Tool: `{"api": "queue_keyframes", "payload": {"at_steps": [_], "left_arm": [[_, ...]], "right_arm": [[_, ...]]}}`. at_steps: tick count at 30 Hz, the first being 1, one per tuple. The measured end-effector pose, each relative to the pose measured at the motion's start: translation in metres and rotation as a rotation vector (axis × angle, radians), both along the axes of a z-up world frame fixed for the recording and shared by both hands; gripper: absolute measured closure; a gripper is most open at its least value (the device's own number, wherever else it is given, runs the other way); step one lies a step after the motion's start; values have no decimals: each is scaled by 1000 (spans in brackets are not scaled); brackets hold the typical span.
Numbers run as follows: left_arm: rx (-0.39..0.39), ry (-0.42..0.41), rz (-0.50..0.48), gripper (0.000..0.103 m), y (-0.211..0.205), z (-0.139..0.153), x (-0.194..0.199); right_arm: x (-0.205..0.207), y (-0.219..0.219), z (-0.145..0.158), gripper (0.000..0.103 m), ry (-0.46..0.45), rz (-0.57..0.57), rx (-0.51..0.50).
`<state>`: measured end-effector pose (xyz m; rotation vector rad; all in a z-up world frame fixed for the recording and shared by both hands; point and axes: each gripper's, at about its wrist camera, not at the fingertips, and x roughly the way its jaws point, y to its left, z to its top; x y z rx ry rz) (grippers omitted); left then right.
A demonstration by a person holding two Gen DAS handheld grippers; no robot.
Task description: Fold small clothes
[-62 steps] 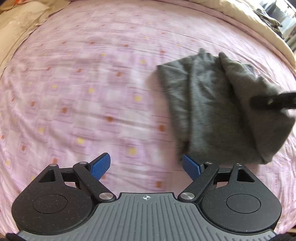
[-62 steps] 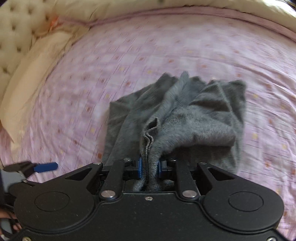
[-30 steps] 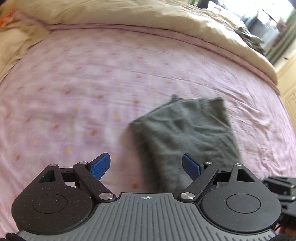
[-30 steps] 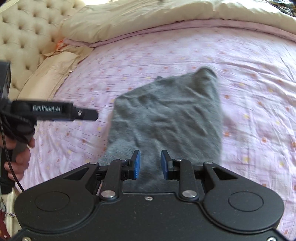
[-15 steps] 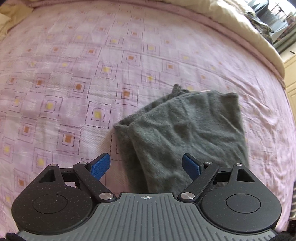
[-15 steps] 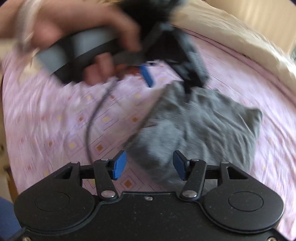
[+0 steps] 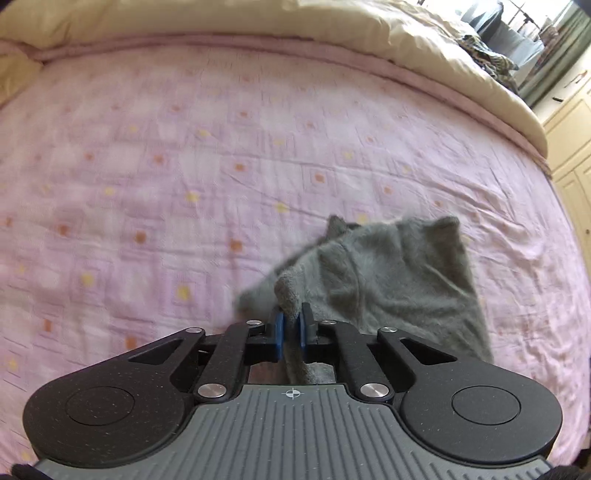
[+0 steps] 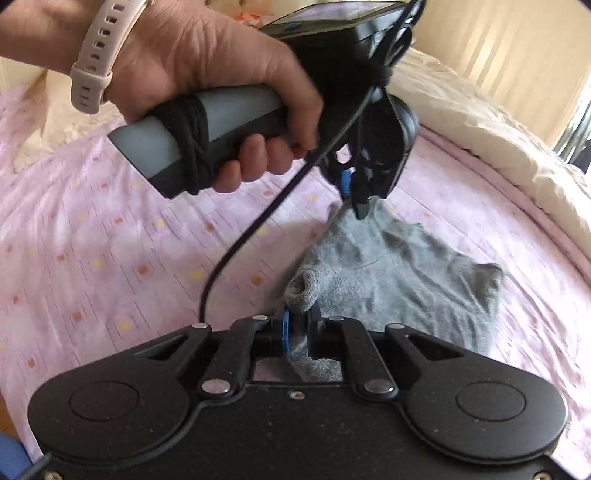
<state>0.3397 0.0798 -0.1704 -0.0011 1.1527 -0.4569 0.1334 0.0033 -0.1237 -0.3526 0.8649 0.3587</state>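
Note:
A small grey knitted garment (image 7: 399,280) lies folded on the pink patterned bedsheet (image 7: 184,155). My left gripper (image 7: 290,325) is shut on one near corner of it, and a roll of grey cloth bulges between the blue pads. In the right wrist view the same grey garment (image 8: 402,280) spreads to the right, and my right gripper (image 8: 298,330) is shut on another corner, lifted slightly. The left gripper (image 8: 354,192), held by a hand (image 8: 207,70), pinches the far corner from above.
A cream duvet (image 7: 258,18) is bunched along the far edge of the bed. Cream cupboards (image 7: 576,147) stand at the right. A black cable (image 8: 258,229) hangs from the left tool across the right wrist view. A pale watch strap (image 8: 96,55) is on the wrist.
Both grippers were open half a second ago and have now shut on corners of the grey garment. The left gripper came down onto the cloth's edge.

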Motion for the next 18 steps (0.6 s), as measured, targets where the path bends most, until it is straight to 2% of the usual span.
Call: {"api": "queue_keyframes", "payload": {"at_steps": [3, 6, 8, 10, 11, 14, 17, 18], "left_arm": [[55, 26, 17, 96, 4, -14, 6], [110, 58, 22, 92, 8, -29, 10], [84, 59, 41, 92, 12, -25, 7], [55, 22, 69, 91, 20, -13, 1], [56, -10, 79, 84, 22, -5, -3], [42, -95, 77, 80, 24, 18, -17], [-12, -125, 51, 77, 19, 34, -36], [-25, -132, 34, 76, 16, 38, -45]], "right_arm": [[12, 9, -21, 81, 99, 38, 50], [18, 9, -36, 63, 168, 42, 83], [14, 0, -28, 53, 158, 35, 138], [6, -14, -17, 42, 125, 18, 177], [1, -22, -11, 38, 110, 8, 193], [-8, -44, 5, 36, 85, -37, 242], [-13, -70, 12, 24, 73, -123, 264], [-13, -80, 13, 24, 73, -163, 273]]}}
